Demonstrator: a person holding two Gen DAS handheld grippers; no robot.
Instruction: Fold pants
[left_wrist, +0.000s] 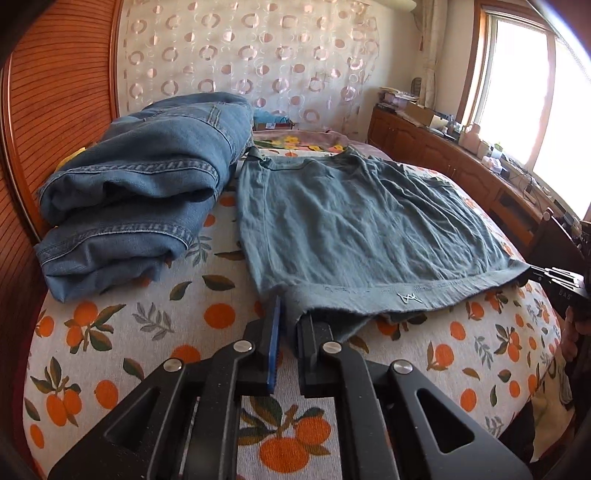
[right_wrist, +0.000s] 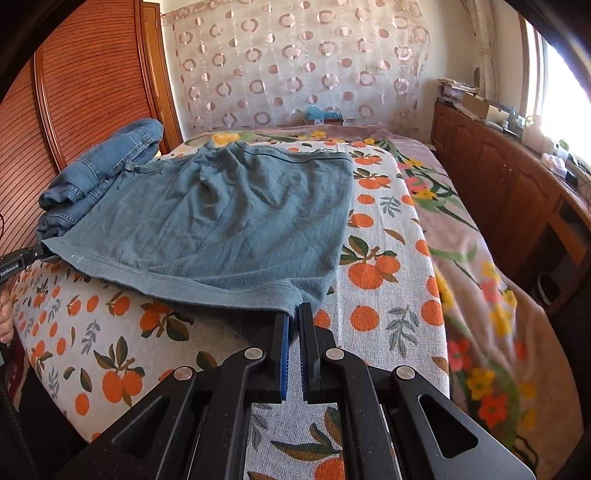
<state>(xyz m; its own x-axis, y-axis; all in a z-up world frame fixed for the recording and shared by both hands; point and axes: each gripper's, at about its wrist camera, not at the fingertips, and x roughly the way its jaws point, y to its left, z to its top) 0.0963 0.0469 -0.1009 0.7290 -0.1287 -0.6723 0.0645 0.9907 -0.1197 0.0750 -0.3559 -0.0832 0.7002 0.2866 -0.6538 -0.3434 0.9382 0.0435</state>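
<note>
Two grippers, left (left_wrist: 288, 314), right (right_wrist: 294, 314), pinching pants (right_wrist: 221, 225) hem corners

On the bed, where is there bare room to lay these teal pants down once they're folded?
Free: the orange-print sheet between the teal pants and the floral blanket, plus the near strip under both claws. Crowded: the left, where folded jeans sit by the headboard.
</note>
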